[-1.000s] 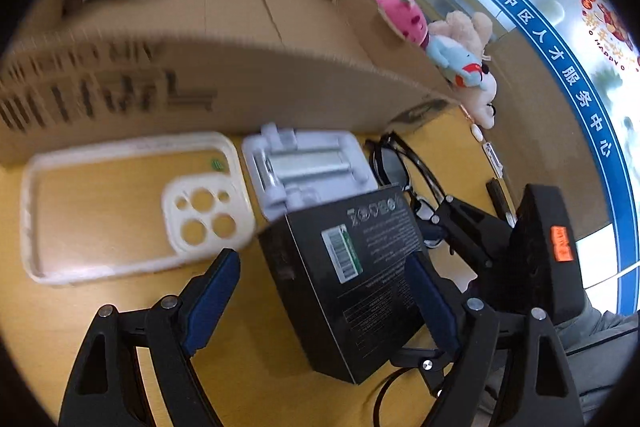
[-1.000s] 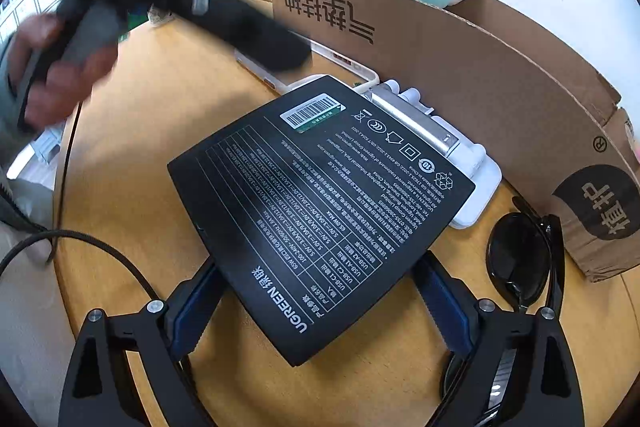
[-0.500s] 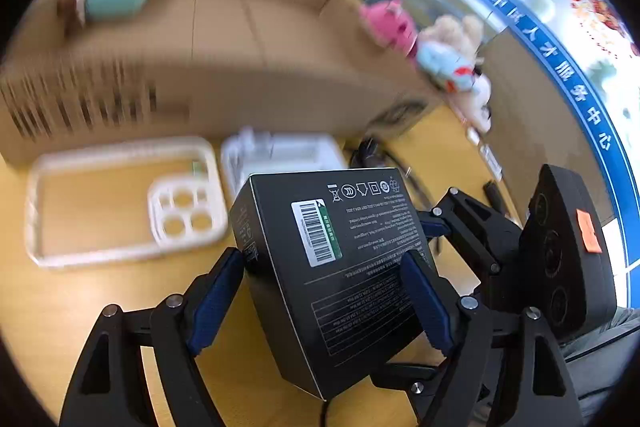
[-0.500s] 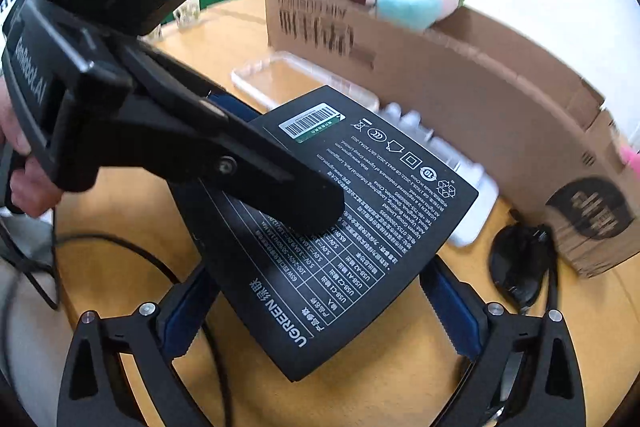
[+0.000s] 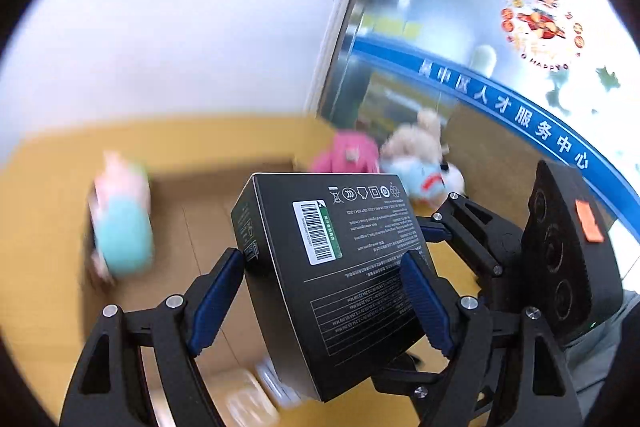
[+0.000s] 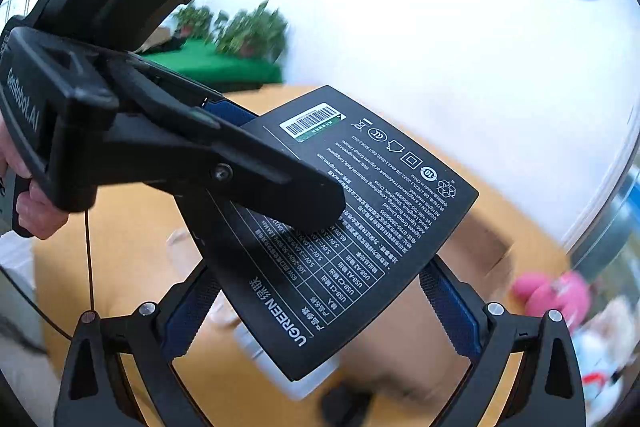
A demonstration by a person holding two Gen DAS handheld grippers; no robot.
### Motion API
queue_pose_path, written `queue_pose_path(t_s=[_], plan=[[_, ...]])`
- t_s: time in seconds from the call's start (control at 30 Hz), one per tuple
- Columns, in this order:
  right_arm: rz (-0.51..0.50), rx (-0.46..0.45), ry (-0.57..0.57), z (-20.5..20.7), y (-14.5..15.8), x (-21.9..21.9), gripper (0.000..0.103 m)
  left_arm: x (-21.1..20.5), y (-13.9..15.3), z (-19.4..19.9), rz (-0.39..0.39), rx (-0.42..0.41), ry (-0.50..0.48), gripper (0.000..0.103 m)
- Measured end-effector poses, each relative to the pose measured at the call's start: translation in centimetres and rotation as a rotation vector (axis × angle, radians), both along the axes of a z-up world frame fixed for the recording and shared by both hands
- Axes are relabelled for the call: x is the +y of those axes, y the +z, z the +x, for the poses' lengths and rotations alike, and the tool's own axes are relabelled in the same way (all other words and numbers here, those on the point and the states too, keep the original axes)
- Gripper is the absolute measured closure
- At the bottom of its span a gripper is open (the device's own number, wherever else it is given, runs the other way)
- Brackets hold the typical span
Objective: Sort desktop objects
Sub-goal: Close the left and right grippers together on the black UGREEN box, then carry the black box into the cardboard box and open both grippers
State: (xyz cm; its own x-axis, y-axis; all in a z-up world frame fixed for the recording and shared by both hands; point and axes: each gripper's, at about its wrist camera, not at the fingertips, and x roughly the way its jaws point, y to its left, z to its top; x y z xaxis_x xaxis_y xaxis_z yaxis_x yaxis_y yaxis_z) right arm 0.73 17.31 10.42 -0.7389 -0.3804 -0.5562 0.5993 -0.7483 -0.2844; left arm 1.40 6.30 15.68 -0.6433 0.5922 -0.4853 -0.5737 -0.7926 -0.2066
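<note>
A black UGREEN box [image 5: 332, 267] with a white barcode label is held in the air by both grippers. My left gripper [image 5: 320, 291] is shut on its two long sides. My right gripper [image 6: 320, 311] is shut on the same box [image 6: 360, 223] at the end with the brand name. The left gripper's body [image 6: 132, 131] reaches in from the left in the right wrist view. The right gripper's body [image 5: 560, 251] shows at the right in the left wrist view. The open cardboard box [image 5: 192, 227] lies below and behind the black box.
A turquoise and pink plush [image 5: 120, 227] lies in the cardboard box. Pink [image 5: 348, 155], beige [image 5: 420, 139] and light blue [image 5: 424, 183] plush toys sit past its far right corner. A white object [image 6: 304, 383] and the yellow table [image 6: 132, 247] lie below. A white wall stands behind.
Both grippers have lifted the black box off the table and carried it up over the cardboard box. The phone case, white holder and sunglasses have dropped out of the left wrist view.
</note>
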Motion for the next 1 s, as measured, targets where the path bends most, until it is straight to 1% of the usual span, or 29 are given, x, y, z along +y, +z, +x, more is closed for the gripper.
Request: queue_pose_path(t_s=[0.07, 0.1, 0.17, 0.23, 0.27, 0.33, 0.4, 0.43, 0.47, 0.53, 0.57, 0.67, 0.77, 0.83, 0.9, 0.93, 0.97, 1.0], plan=[[-0.005, 0.058, -0.004, -1.3, 2.3, 0.2, 0.005, 0.1, 2.4, -1.1, -0.014, 0.083, 0.007, 0.023], [0.002, 0.105, -0.005, -2.0, 3.7, 0.3, 0.005, 0.1, 3.5, -1.7, -0.013, 0.116, 0.010, 0.023], [0.011, 0.161, -0.007, -3.1, 5.4, 0.4, 0.005, -0.1, 5.5, -3.2, -0.006, 0.166, 0.017, 0.023], [-0.003, 0.214, -0.002, -4.9, 7.5, 0.9, 0.005, 0.0, 7.1, -4.6, -0.005, 0.210, 0.027, 0.023], [-0.010, 0.224, 0.000, -5.6, 8.0, 1.0, 0.005, 0.0, 7.8, -5.4, -0.008, 0.230, 0.033, 0.023], [-0.012, 0.257, -0.007, -7.4, 9.4, 1.1, 0.005, 0.0, 9.0, -7.2, -0.006, 0.251, 0.042, 0.023], [-0.005, 0.276, -0.014, -9.3, 10.2, 1.0, 0.005, -0.6, 9.4, -9.4, 0.023, 0.239, 0.048, 0.023], [-0.011, 0.271, -0.014, -10.5, 10.4, 1.0, 0.005, -0.8, 9.4, -10.7, 0.038, 0.228, 0.050, 0.023], [-0.016, 0.264, -0.014, -11.5, 10.5, 0.9, 0.005, -0.9, 9.3, -11.7, 0.048, 0.221, 0.051, 0.023], [-0.018, 0.242, -0.014, -15.8, 10.3, 1.0, 0.005, -1.2, 9.0, -13.9, 0.076, 0.199, 0.055, 0.023], [-0.021, 0.231, -0.013, -17.1, 10.3, 0.9, 0.005, -1.4, 8.9, -14.8, 0.082, 0.186, 0.057, 0.023], [-0.025, 0.191, 0.000, -19.8, 10.2, 0.9, 0.005, -1.6, 8.0, -17.3, 0.083, 0.159, 0.087, 0.023], [-0.025, 0.137, 0.025, -22.7, 8.9, 0.9, 0.005, -1.8, 6.2, -20.0, 0.072, 0.110, 0.125, 0.023], [-0.017, 0.094, 0.037, -24.8, 7.3, 0.8, 0.005, -2.0, 4.3, -22.0, 0.062, 0.057, 0.138, 0.023], [-0.011, 0.047, 0.041, -26.7, 5.3, 0.8, 0.005, -2.0, 1.7, -24.1, 0.043, -0.012, 0.147, 0.023], [-0.004, 0.020, 0.039, -27.6, 3.9, 0.8, 0.005, -1.9, 0.2, -25.1, 0.033, -0.047, 0.155, 0.023], [0.006, -0.015, 0.034, -28.8, 1.9, 0.7, 0.005, -1.9, -1.2, -25.9, 0.024, -0.082, 0.160, 0.023], [0.009, -0.036, 0.032, -29.3, 0.8, 0.7, 0.005, -1.9, -2.7, -26.8, 0.011, -0.122, 0.164, 0.023]])
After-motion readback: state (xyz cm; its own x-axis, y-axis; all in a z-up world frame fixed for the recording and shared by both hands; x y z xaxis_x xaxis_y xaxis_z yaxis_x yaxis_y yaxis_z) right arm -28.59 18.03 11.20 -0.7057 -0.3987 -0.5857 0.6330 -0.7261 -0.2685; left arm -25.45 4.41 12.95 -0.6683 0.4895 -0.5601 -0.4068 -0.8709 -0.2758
